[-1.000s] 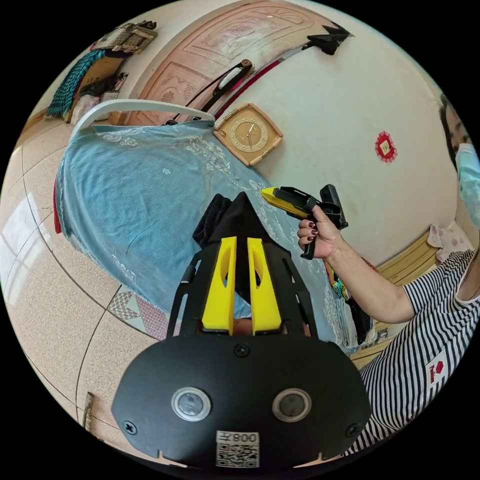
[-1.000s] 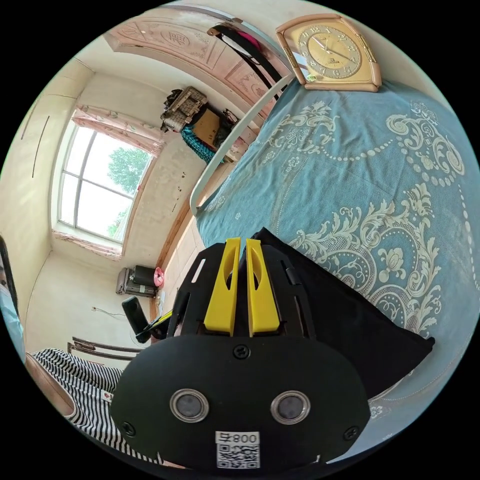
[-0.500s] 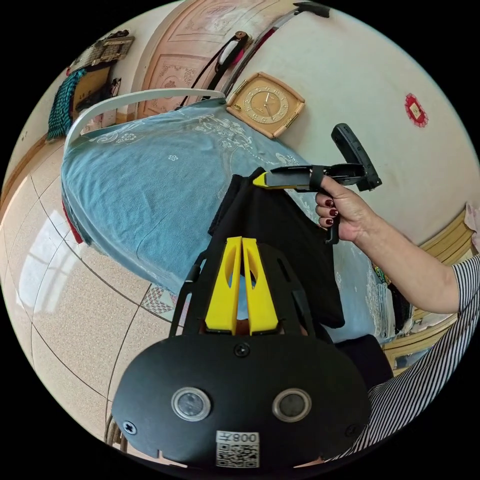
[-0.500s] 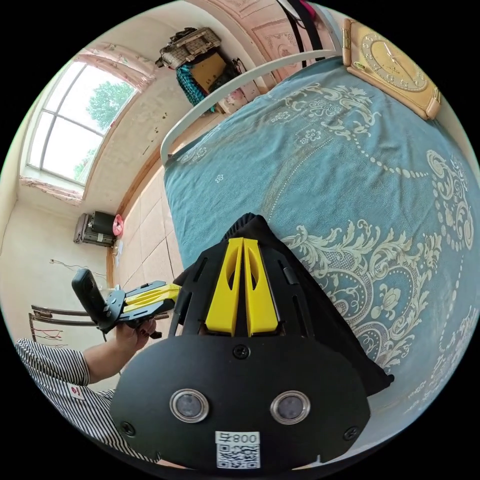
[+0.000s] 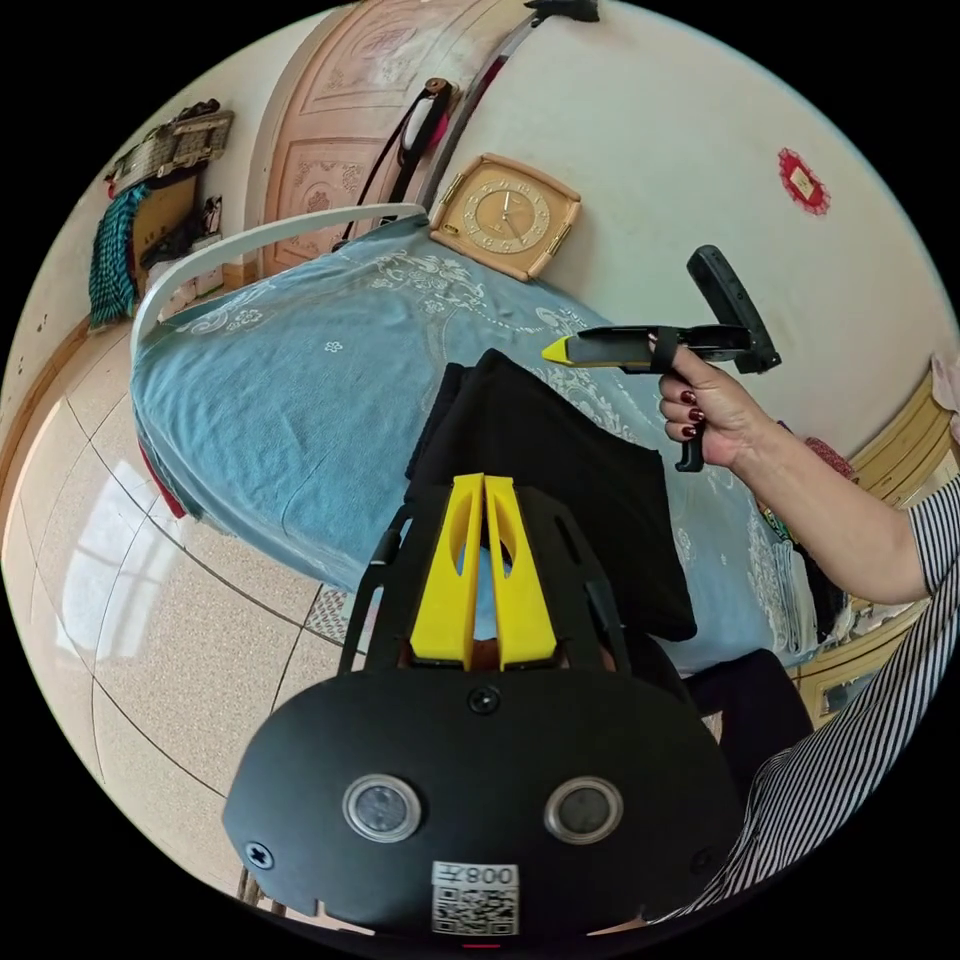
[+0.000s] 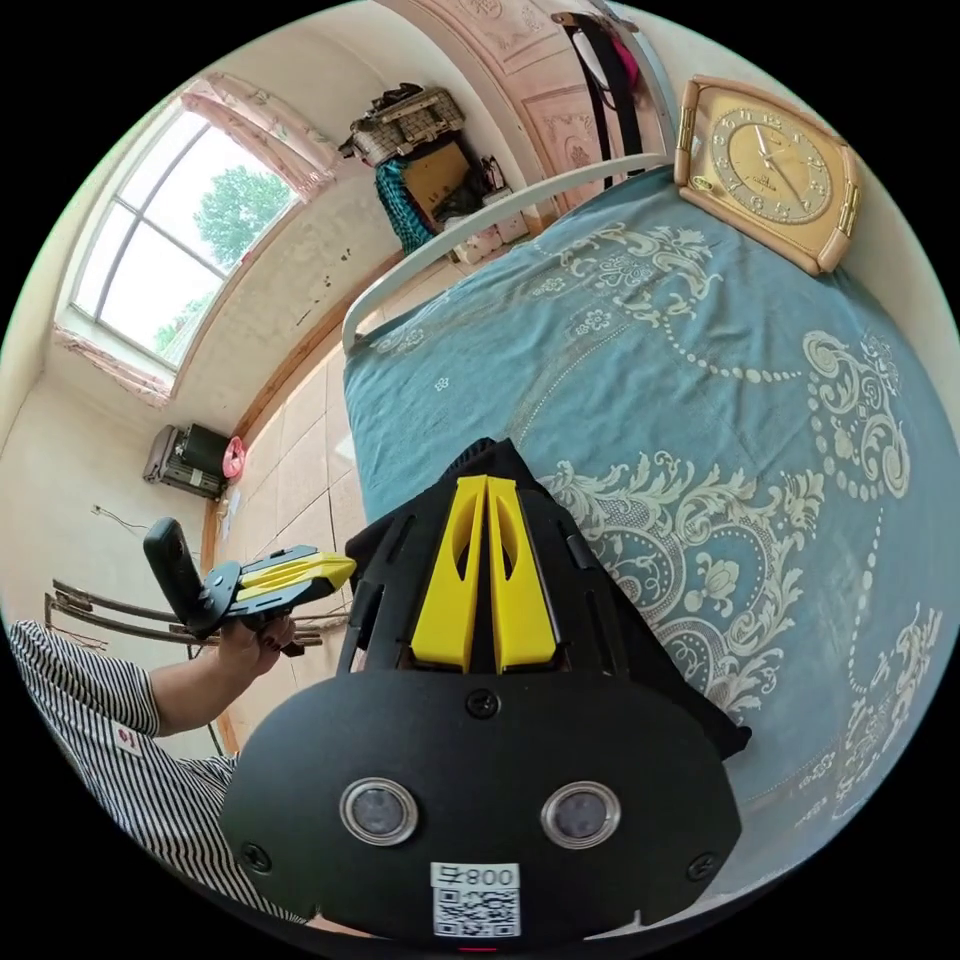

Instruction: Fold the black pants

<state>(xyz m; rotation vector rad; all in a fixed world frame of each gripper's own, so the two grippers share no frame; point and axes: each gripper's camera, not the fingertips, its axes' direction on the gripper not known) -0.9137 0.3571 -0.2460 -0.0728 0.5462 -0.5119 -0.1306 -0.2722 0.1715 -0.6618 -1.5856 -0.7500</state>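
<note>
The black pants (image 5: 560,470) lie folded into a flat dark block near the side edge of the blue patterned bed cover (image 5: 300,400). My left gripper (image 5: 485,482) is shut, its yellow jaws together in front of the pants with no cloth between them. A hand holds my right gripper (image 5: 558,350) in the air above the pants' far corner, apart from them, jaws together. In the right gripper view, my right gripper (image 6: 487,482) is shut above the pants (image 6: 670,680). The left gripper (image 6: 345,568) hovers beside the bed, over the floor.
A tan clock (image 5: 505,215) leans on the wall at the bed's far side. A white bed rail (image 5: 260,230) curves round the end. Tiled floor (image 5: 150,620) lies beside the bed. A person's striped sleeve (image 5: 860,720) is at the right.
Half a second ago the right gripper's tip sat at the pants' far corner; it now stands clear above them. The pants have settled flat on the cover. Both cameras have shifted.
</note>
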